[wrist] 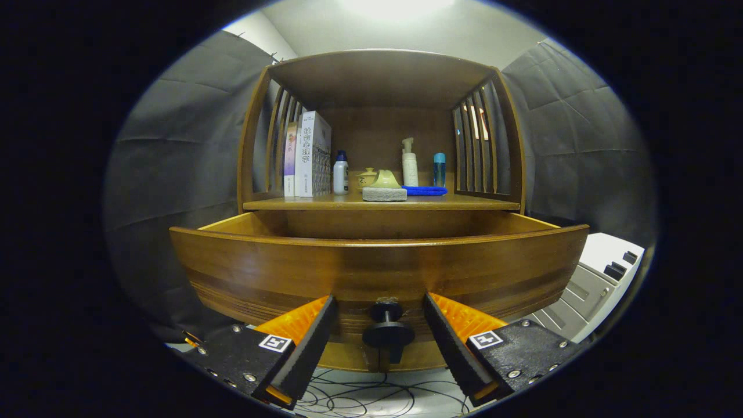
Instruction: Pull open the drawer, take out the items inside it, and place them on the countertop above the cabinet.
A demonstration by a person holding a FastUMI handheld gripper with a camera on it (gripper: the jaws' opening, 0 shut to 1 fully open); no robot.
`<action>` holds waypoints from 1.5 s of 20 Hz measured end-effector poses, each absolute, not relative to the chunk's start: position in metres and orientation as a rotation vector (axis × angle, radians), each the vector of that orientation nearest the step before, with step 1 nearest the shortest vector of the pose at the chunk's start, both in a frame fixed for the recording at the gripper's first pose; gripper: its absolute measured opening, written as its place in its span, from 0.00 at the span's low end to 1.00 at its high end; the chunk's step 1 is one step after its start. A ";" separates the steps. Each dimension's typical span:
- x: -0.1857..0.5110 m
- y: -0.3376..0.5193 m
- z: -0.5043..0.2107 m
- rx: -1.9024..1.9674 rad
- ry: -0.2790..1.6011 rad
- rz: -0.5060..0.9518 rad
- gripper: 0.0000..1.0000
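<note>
We see our gripper with its fingers spread apart, flanking without touching the round black knob of the pulled-out brown wooden drawer, while at 12 o'clock beyond it the cabinet's wooden surface carries a grey sponge block.
</note>
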State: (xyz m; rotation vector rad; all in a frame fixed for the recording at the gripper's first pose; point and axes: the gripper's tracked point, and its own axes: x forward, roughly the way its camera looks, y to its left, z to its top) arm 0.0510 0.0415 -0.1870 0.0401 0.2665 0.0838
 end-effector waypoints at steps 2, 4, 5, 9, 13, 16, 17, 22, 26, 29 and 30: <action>0.057 0.042 -0.184 0.046 0.254 0.086 0.95; 0.065 0.042 -0.183 0.043 0.253 0.085 0.95; 0.067 0.042 -0.182 0.044 0.254 0.085 0.95; 0.079 0.044 -0.184 0.063 0.257 0.084 0.95; 0.093 0.045 -0.184 0.061 0.261 0.082 0.95; 0.101 0.046 -0.185 0.067 0.257 0.082 0.95; 0.104 0.046 -0.186 0.067 0.254 0.083 0.95; 0.120 0.047 -0.187 0.070 0.260 0.083 0.95; 0.134 0.047 -0.187 0.095 0.260 0.087 0.95; 0.142 0.047 -0.188 0.101 0.261 0.087 0.94; 0.145 0.047 -0.188 0.100 0.260 0.086 0.94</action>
